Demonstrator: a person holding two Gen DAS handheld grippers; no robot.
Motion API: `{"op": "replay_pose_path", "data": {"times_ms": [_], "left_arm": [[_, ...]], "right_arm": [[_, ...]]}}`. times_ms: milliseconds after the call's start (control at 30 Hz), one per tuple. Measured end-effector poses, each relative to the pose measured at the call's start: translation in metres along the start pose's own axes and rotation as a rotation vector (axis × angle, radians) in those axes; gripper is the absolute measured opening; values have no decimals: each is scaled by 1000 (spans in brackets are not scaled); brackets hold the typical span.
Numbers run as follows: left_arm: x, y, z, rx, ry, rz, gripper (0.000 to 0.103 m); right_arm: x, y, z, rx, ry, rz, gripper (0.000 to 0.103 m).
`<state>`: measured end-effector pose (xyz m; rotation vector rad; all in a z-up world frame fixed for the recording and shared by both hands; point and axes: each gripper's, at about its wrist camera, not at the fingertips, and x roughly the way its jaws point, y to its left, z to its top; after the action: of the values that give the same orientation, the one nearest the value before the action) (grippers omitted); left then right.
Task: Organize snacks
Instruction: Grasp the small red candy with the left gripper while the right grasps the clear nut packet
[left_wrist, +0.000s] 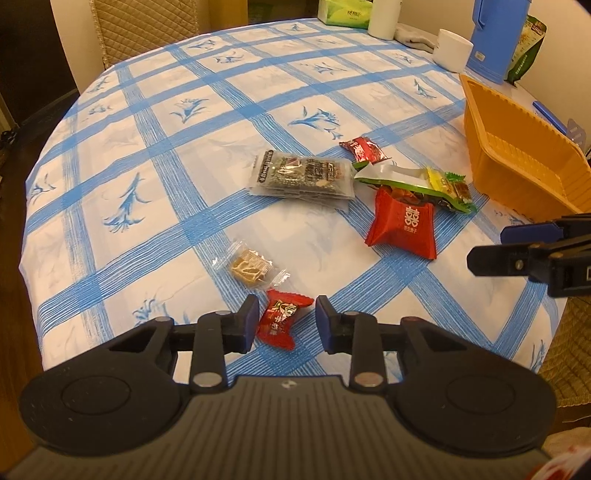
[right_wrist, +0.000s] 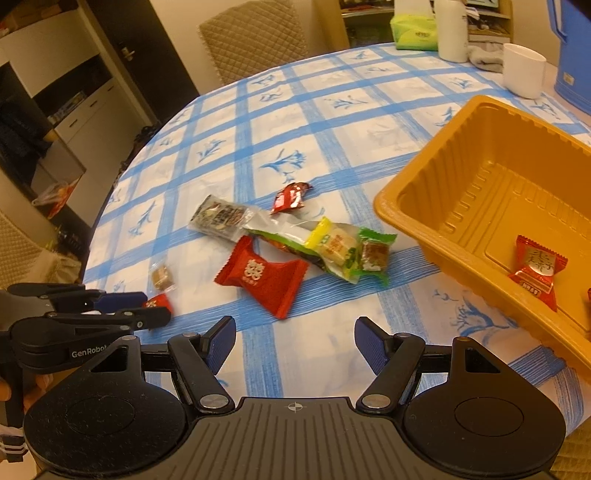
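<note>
Your left gripper (left_wrist: 284, 323), jaws parted, straddles the red wrapped candy (left_wrist: 281, 320) at the table's six o'clock edge, not yet pinching, while your right gripper (right_wrist: 294, 345) hangs released; next, clench and carry it to the orange tray (right_wrist: 413, 206) at three o'clock.

Each gripper, the left gripper (left_wrist: 284, 325) and the right gripper (right_wrist: 294, 345), is built of matte black plastic. Blue ribbed pads are fitted to the fingers (right_wrist: 371, 349), silver rivets mark the pivots, and "GenRobot" is printed in white.
</note>
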<state>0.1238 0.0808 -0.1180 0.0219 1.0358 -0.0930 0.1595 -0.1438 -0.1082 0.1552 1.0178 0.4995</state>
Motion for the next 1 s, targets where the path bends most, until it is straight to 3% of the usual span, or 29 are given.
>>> {"op": "replay_pose_path", "data": {"times_ms": [400,800,1000], "left_arm": [[5,6,-1,-18,20,-4,17],[-7,8,-1,-34,-9,-3,14],[-26,20,1,-75,-42,22,15]], "right_arm": [[0,-13,3,35,-26,-33,72],[1,-5,7,0,-37,0,72],[9,11,12,-72,-41,34,63]]}}
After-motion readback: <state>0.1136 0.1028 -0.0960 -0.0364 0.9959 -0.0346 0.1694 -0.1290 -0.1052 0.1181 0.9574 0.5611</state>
